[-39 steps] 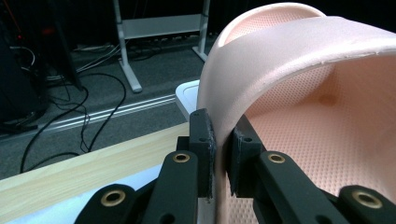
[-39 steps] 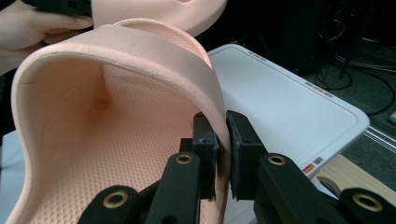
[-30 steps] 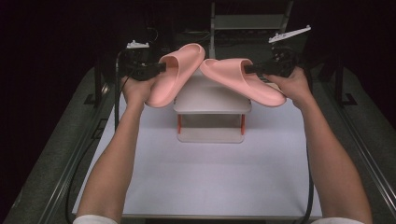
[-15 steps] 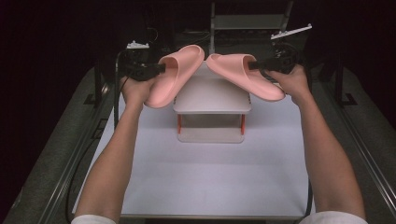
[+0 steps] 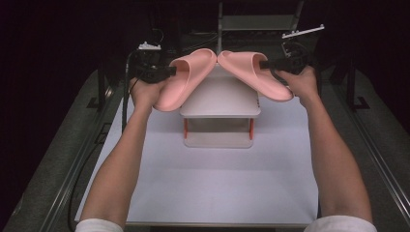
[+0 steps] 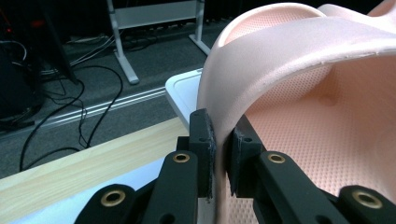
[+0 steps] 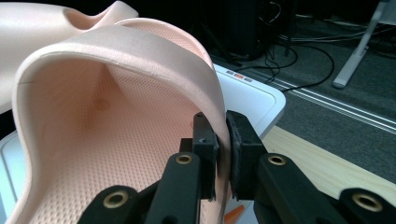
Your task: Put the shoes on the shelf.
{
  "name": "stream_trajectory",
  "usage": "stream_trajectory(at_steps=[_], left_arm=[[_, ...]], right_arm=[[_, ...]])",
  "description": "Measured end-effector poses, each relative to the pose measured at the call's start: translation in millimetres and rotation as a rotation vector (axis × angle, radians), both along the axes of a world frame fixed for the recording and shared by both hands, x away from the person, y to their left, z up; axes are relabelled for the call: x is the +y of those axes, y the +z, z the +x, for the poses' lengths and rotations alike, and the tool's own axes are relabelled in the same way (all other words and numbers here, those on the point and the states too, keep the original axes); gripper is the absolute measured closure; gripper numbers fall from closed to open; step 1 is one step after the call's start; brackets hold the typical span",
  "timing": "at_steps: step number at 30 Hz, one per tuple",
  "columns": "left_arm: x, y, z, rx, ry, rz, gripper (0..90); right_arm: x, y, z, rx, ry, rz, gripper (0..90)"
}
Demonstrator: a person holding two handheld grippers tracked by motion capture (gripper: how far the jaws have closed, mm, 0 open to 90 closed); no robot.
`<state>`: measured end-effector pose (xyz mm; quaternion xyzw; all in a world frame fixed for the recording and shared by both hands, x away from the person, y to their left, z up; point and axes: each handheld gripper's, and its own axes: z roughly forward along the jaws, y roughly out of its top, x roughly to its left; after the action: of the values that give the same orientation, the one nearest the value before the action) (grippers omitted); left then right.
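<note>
Left gripper (image 5: 169, 70): jaws clamped tight on the strap edge of a pink foam slide slipper (image 5: 186, 79); the left gripper view shows both pads pinching the strap wall (image 6: 219, 135). Slipper is held in the air, toe toward the far centre, heel hanging past the left edge of the small white two-tier plastic rack (image 5: 220, 101).

Right gripper (image 5: 265, 64): same grip, jaws closed hard on the strap of the second pink foam slide slipper (image 5: 254, 72); pads squeeze the strap (image 7: 223, 135). It is held over the rack's right side.

Toes nearly meet above the rack. Rack stands on the white table top (image 5: 212, 183).
</note>
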<state>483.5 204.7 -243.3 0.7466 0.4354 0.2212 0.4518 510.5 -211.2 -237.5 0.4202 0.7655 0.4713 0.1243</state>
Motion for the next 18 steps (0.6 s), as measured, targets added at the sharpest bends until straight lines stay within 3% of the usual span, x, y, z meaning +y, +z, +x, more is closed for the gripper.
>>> stream_trajectory(at_steps=[7, 18], left_arm=[[-7.0, -0.9, 2.6, 0.005, 0.000, -0.003, 81.6], [-18.6, -3.7, 7.3, 0.015, 0.004, 0.011, 79.7]], right_arm=[[-1.0, 0.9, -1.4, -0.012, -0.027, -0.007, 82.4], [12.4, -2.0, -1.9, -0.016, -0.075, -0.062, 81.9]])
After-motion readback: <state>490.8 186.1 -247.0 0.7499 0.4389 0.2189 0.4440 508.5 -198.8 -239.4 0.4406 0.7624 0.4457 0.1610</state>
